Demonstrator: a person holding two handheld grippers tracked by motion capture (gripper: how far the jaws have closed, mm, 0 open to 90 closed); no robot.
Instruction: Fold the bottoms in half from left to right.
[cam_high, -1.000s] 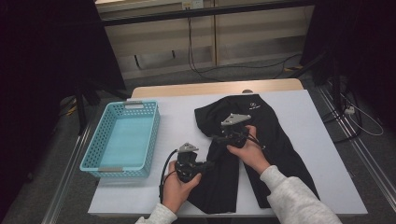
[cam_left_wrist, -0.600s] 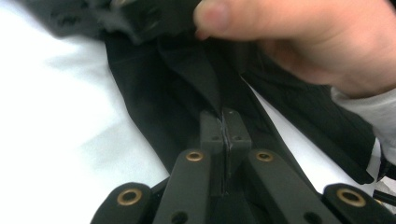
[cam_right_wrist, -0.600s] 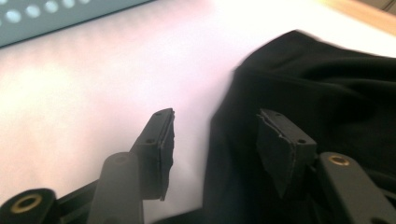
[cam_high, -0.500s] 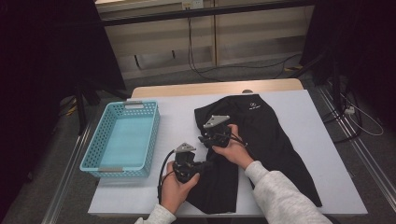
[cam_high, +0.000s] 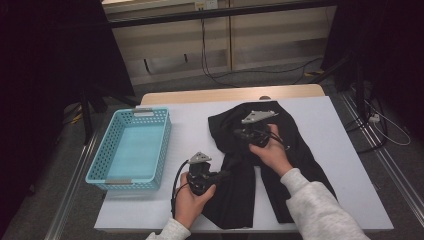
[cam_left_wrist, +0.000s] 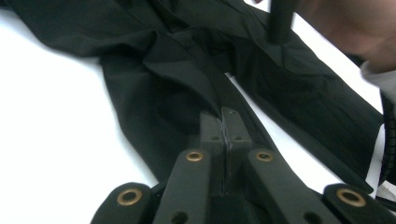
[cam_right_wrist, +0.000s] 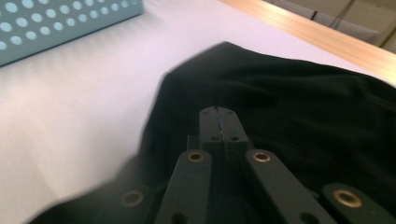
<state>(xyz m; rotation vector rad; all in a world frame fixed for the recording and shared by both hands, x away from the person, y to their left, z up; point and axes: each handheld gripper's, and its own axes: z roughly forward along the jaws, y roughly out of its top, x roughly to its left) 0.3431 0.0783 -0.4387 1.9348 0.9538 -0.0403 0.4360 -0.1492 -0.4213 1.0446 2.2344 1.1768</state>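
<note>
A: Two grippers, both on the black garment (cam_high: 300, 145). Your left gripper (cam_high: 227, 174) is low at the garment's left edge, near the table's (cam_high: 190, 115) front edge.

B: Its jaws?

A: Pressed together. In the left gripper view a ridge of cloth runs straight up into the tips of your left gripper (cam_left_wrist: 229, 112), so you have a fold of cloth pinched there.

B: And the right one?

A: Your right gripper (cam_high: 235, 132) is over the garment's upper left part, toward the table's far edge, pointing left. Its jaws have just been closing and now meet. In the right gripper view the tips (cam_right_wrist: 217, 109) lie against black cloth. Can't tell whether any cloth is caught between them.

B: Where does the garment lie?

A: Spread on the table's right half, from near the far edge down to the front edge. Your right hand (cam_high: 270, 152) is above its middle.

B: Anything else?

A: Blue basket (cam_high: 162, 145) on the table's left side, well apart from the garment. Your left hand (cam_high: 192, 200) is at the front edge, between the basket and the garment.
</note>
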